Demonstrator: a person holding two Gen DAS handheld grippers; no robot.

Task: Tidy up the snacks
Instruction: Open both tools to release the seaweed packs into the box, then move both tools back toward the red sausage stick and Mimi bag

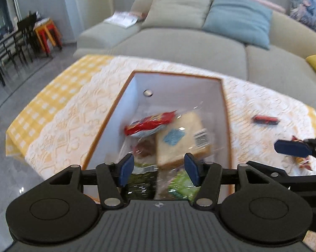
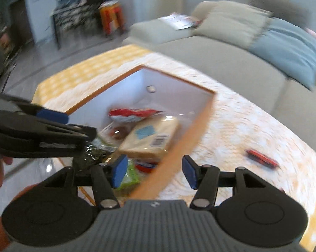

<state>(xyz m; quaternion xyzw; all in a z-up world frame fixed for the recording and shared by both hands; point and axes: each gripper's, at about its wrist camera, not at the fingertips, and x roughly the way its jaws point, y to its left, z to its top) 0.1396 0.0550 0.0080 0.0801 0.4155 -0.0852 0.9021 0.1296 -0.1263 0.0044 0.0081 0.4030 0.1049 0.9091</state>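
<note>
The wrapped bread slice (image 1: 182, 138) and red snack bag (image 1: 149, 124) lie in the orange-rimmed box (image 1: 225, 105), while a small red bar (image 1: 265, 120) waits loose on the lace tablecloth (image 1: 74, 126); it looks light, crinkly and slippery, best pinched across its short sides. Both the left gripper (image 1: 159, 169) and right gripper (image 2: 154, 171) stand spread with nothing between the pads, above a low table in front of a grey sofa (image 1: 178, 44)

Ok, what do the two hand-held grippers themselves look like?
They look alike: the left hand-held gripper and right hand-held gripper each have a grey ribbed body, black linkage arms with silver pivot pins, two round black discs and flat blue finger pads. No cables or sleeves are visible.
</note>
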